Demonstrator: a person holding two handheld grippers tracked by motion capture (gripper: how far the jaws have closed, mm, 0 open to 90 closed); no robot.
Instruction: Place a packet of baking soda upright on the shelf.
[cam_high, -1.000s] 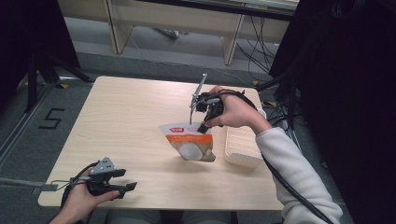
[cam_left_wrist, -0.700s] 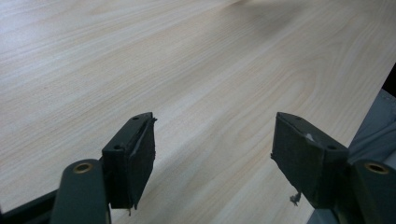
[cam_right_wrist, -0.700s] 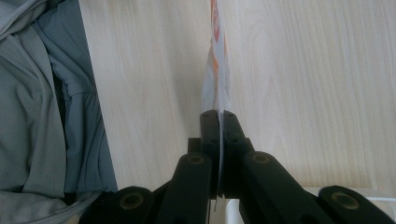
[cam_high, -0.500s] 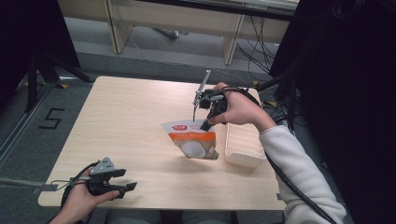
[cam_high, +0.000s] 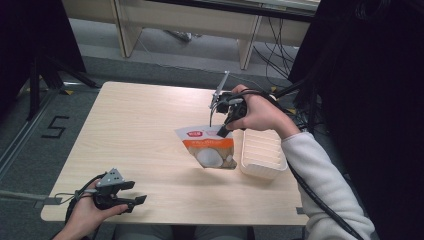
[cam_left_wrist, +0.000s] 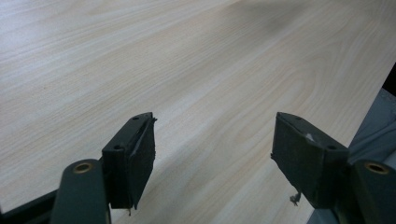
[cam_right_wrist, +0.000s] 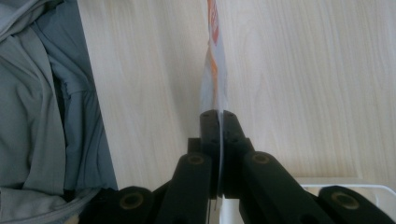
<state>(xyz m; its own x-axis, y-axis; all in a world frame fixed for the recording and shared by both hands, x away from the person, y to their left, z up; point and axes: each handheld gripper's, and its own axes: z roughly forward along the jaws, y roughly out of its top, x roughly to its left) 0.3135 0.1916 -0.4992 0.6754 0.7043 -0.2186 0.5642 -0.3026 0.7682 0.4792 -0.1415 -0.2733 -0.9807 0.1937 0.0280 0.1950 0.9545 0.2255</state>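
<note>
The left gripper (cam_high: 131, 201), a black two-jaw tool with a grey three-cornered plate on top, rests in the person's left hand (cam_high: 85, 216) at the near left corner of the pale wooden table (cam_high: 135, 125). In the left gripper view (cam_left_wrist: 215, 158) its jaws stand wide apart with only bare wood grain between them; it has hold of nothing.

Moving right, toward the middle of the table and a little to the right side, hangs the flat plastic pouch with an orange band, a red label and a white round picture on its front (cam_high: 207, 147). Its lower end seems to touch or nearly touch the tabletop. Just beside it, toward the right edge, sits a white ribbed plastic tray (cam_high: 262, 155).

The right gripper (cam_high: 223, 131), held in the person's right hand (cam_high: 260, 112), pinches the pouch at its upper corner. In the right gripper view (cam_right_wrist: 218, 119) the jaws are pressed together on the thin film of the pouch (cam_right_wrist: 214, 70), seen edge-on.

The pouch looks light and floppy, with slick film that could slide out of a weak pinch. I would judge the flat sealed rim the best place to grip, since the filled middle would bulge and give. A corner hold lets it swing, so it wants slow moves.
</note>
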